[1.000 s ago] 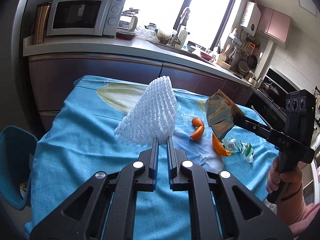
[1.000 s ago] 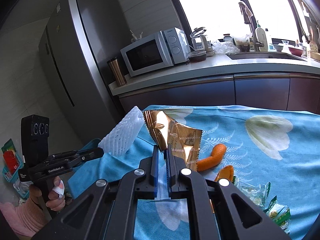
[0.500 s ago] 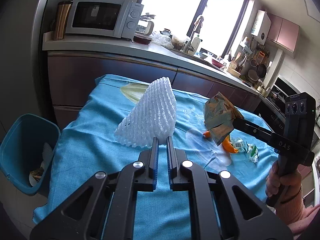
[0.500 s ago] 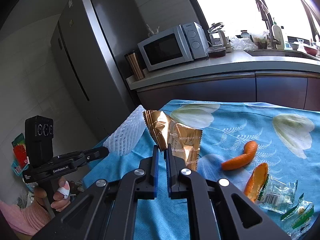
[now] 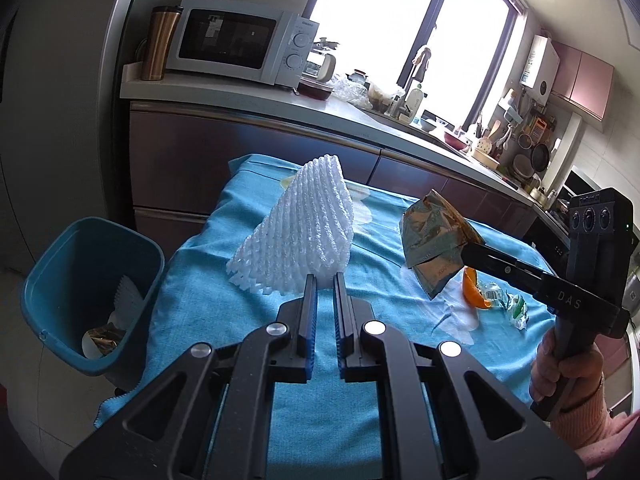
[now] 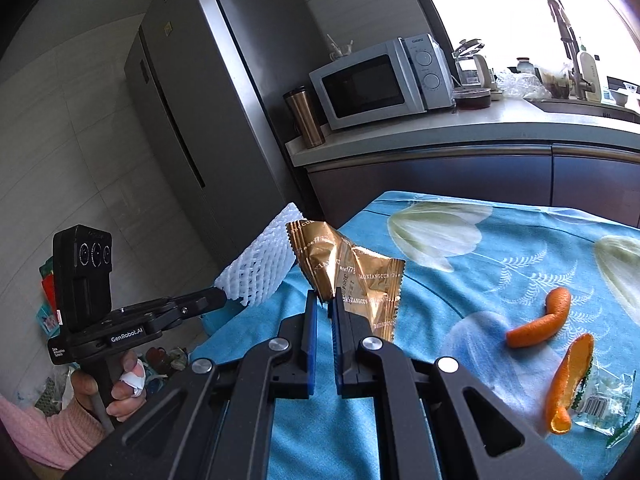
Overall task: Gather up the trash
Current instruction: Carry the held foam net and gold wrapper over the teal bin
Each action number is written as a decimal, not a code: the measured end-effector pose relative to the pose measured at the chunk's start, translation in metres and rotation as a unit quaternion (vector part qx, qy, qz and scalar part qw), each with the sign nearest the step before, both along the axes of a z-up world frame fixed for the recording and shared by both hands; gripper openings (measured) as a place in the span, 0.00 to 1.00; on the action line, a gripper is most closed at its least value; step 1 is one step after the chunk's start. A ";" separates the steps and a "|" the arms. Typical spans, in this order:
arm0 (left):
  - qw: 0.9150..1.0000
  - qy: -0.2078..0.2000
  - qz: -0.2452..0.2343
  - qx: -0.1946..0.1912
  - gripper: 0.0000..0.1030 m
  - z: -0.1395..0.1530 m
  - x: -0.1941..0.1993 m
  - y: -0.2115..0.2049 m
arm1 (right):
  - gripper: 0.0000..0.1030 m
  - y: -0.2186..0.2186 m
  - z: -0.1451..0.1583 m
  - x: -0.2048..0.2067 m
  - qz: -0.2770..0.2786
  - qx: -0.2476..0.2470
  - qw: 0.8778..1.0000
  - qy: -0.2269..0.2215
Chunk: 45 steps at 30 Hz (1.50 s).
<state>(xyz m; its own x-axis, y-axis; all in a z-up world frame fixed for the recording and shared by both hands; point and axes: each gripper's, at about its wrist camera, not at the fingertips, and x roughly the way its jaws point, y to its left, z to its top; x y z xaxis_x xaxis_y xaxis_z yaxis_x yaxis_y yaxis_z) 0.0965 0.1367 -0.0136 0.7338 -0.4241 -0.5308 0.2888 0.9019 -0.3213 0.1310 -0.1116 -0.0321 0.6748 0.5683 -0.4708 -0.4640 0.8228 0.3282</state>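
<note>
My left gripper [image 5: 323, 280] is shut on a white foam fruit net [image 5: 300, 236], held above the left part of the blue tablecloth [image 5: 208, 292]. My right gripper [image 6: 325, 298] is shut on a gold snack wrapper [image 6: 352, 276], which also shows in the left wrist view as the creased wrapper [image 5: 432, 248]. The foam net [image 6: 260, 268] appears left of the wrapper in the right wrist view. A blue trash bin [image 5: 84, 292] stands on the floor by the table's left edge, with paper and a wrapper inside. Two orange peels [image 6: 540, 324] and clear candy wrappers [image 6: 600, 404] lie on the cloth.
A kitchen counter [image 5: 248, 100] runs behind the table with a microwave [image 5: 240, 52], a copper tumbler [image 5: 160, 42] and a sink area. A grey fridge [image 6: 208, 120] stands beyond the table's left end. A person's hand [image 5: 564, 372] in a pink sleeve grips the right gripper's handle.
Both grippers have swung left across the table with their loads. The trash bin has come further into the left wrist view, and the fridge fills more of the right wrist view.
</note>
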 end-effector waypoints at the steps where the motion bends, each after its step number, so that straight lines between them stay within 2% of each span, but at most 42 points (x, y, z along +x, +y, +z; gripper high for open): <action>1: 1.000 0.000 0.003 0.000 0.08 0.000 -0.001 0.003 | 0.06 0.002 0.000 0.001 0.003 0.000 1.000 0.000; 22: 0.998 0.002 0.059 -0.001 0.08 -0.006 -0.014 0.058 | 0.06 0.057 -0.001 0.018 0.060 -0.007 0.998 0.006; 45: 0.991 0.016 0.136 0.006 0.08 -0.018 -0.019 0.122 | 0.06 0.112 0.001 0.033 0.124 -0.015 0.992 0.002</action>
